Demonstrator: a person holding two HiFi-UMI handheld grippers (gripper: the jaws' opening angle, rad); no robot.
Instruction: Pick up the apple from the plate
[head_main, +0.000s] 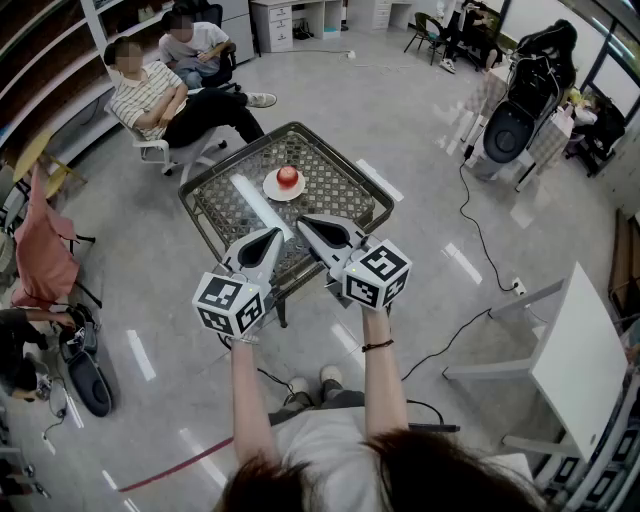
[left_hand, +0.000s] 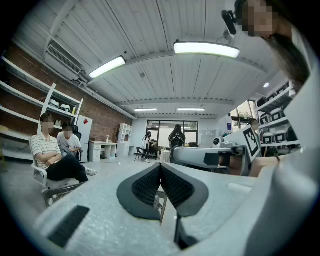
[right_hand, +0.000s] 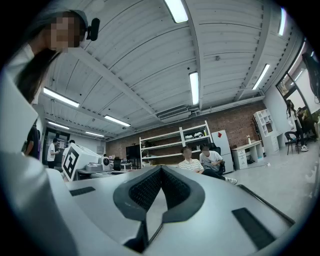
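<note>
The apple (head_main: 288, 176) sits on a small white plate (head_main: 271, 191) mid-way across the wire-mesh desk (head_main: 345, 185), at 12 o'clock from both tongs and clearly apart from them, so nothing's picked up yet. If it were me, I'd open one pair wide first, tip it down and close gently across the apple's widest part so it doesn't roll off. The left tongs (head_main: 274, 233) and right tongs (head_main: 304, 221) are pinched fully together, held level, empty and touching nothing.
</note>
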